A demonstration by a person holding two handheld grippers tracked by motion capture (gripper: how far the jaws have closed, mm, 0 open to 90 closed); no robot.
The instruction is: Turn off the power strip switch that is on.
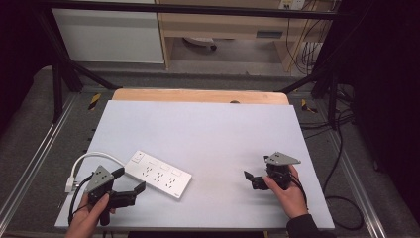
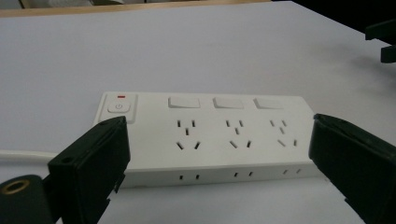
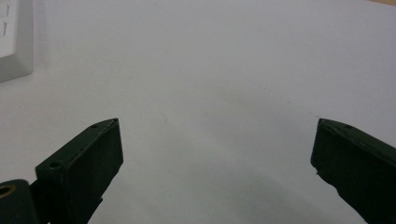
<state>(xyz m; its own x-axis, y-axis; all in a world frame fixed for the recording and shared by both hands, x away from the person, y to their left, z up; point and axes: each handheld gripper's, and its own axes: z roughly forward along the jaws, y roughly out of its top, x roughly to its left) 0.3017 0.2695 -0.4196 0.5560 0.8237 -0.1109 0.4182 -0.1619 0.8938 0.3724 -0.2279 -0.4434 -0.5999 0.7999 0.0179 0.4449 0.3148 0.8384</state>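
Note:
A white power strip (image 1: 157, 173) with three socket groups, three rocker switches and a power button lies flat on the table's front left. Its white cable (image 1: 94, 156) loops left to a plug (image 1: 69, 186). My left gripper (image 1: 130, 180) hovers open just in front of the strip. In the left gripper view the strip (image 2: 210, 135) lies lengthwise just beyond the left gripper (image 2: 219, 123), whose jaws stand wide apart and touch nothing. My right gripper (image 1: 250, 179) is open at the front right over bare table. Nothing sits in the right gripper (image 3: 218, 126); the strip's corner (image 3: 14, 42) shows far left.
A pale sheet (image 1: 208, 129) covers the table, and a wooden edge (image 1: 198, 95) shows at the back. Black frame legs (image 1: 57, 84) flank it. Cables (image 1: 341, 198) trail on the floor to the right. The right gripper's jaw tips (image 2: 385, 39) show far off.

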